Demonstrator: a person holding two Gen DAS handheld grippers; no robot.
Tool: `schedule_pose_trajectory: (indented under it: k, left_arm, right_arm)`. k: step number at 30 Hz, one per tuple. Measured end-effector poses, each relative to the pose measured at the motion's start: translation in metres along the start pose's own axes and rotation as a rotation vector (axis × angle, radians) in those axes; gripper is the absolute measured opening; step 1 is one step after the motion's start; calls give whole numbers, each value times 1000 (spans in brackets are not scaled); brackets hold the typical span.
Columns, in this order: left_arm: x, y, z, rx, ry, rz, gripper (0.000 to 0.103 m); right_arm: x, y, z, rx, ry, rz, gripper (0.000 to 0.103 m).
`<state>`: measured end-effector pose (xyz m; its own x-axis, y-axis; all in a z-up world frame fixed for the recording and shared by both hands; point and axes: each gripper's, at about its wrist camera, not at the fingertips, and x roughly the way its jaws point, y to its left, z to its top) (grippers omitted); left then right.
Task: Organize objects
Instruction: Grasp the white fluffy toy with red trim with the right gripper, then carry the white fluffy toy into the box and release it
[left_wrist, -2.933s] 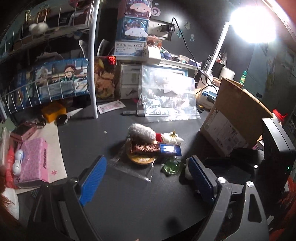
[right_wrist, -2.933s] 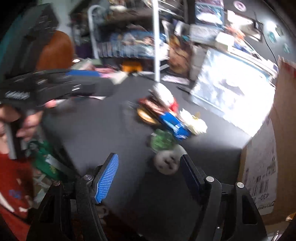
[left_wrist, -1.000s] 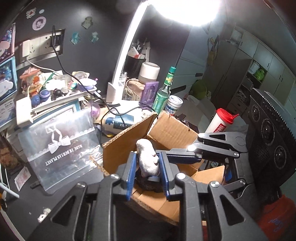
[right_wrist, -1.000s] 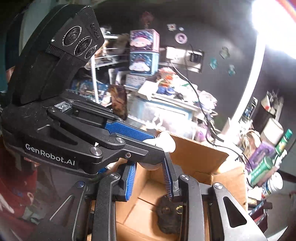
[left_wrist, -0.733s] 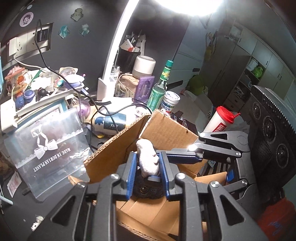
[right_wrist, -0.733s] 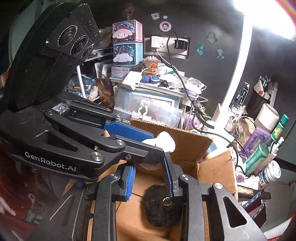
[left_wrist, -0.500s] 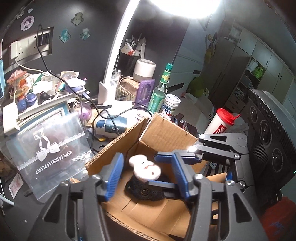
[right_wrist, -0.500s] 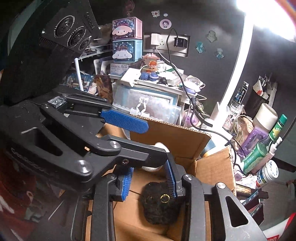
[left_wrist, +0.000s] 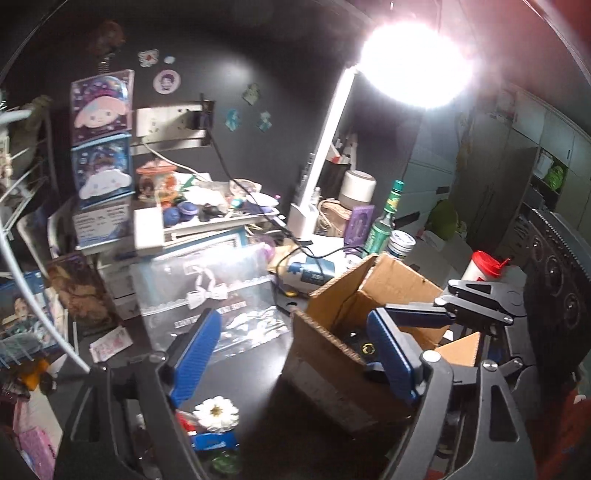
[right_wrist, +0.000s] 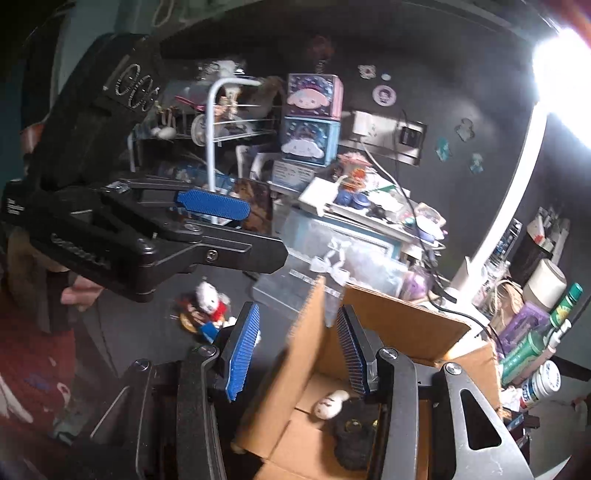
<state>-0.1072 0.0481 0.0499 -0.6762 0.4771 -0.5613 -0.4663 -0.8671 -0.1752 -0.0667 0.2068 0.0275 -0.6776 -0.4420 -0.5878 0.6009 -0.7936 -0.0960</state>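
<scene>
Left hand-held gripper (left_wrist: 291, 360): jaws spread wide and just been opening, nothing between the blue pads; one pad hangs over the dark bench (left_wrist: 243, 376), the other over the near wall of the cardboard box (left_wrist: 399, 291).
Right hand-held gripper (right_wrist: 297, 354): jaws partly apart and just been opening, pads empty; the box's left wall edge shows in the gap between them, and I can't tell if it touches either pad.
Cardboard box: open-topped, flaps up, sitting at the right end of the bench, just beside the clear plastic pouch (left_wrist: 214, 295) with the white bow.
White plush toy (right_wrist: 330, 402): down on the box floor, lying on its side, touching the black fuzzy toy.
Black fuzzy toy (right_wrist: 351, 437): in the box too, a gold ring showing on it, partly hidden behind the right gripper's finger.
Pile on the bench: a white flower (left_wrist: 217, 412) with a blue packet (left_wrist: 214, 439) just below it and a green glass piece (left_wrist: 225, 463) lower still; a small white-and-red doll (right_wrist: 210, 301) sits among them, well apart from the box.
Lamp (left_wrist: 413, 62): blazing overhead, washing out that corner.
</scene>
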Motion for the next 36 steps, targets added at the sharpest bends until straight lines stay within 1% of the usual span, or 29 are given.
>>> schedule_pose_trajectory:
  k: [3,5,7,9,10,12,13,15,17,18,21,24,27,29,30,32,33,36]
  left_arm:
    - [-21,26,-17,-17,-14,90,85]
    - [-31,46,-32,-44,-17,146,86]
    - [-39,65,-49,-75,-11,186,86]
    - [-44,81,-66,-105,0,210,86]
    - [-46,88,-75,-117,4,219,86]
    - [-48,101,-92,-141,17,233,86]
    - [-49,107,-100,-151,24,237,86]
    - [-50,116,-115,-169,37,245,86]
    - [-50,124,-126,-186,50,249,86]
    - [-49,128,-131,-196,57,249,86]
    - [-45,139,-139,-224,73,243,86]
    - [-42,144,-142,-234,81,244,86]
    - [-40,148,-142,-239,86,242,86]
    - [-39,150,-141,-241,89,241,86]
    - [-38,151,-140,-243,91,241,86]
    - [-37,152,-138,-244,94,242,86]
    - [-36,151,-137,-243,96,241,86]
    - [-33,148,-132,-227,100,227,86]
  right_arm:
    - [8,36,5,-41,-8,86,41]
    - [21,63,4,-66,5,150,41]
    - [37,84,1,-78,23,195,42]
    - [62,104,-2,-75,55,237,43]
    - [74,111,-4,-62,74,255,47]
    - [101,116,-9,-23,108,286,53]
    - [114,117,-12,-3,120,288,54]
    - [144,113,-18,45,137,276,54]
    - [169,105,-22,94,152,263,57]
    - [181,102,-24,115,160,258,61]
    - [210,94,-28,147,180,231,61]
    - [232,84,-29,191,197,254,61]
    - [243,78,-30,222,209,275,59]
    - [249,77,-30,233,222,289,47]
    - [251,76,-30,240,231,307,39]
    - [251,76,-30,238,231,316,36]
    - [249,76,-30,230,223,312,33]
    - [238,80,-25,202,187,297,33]
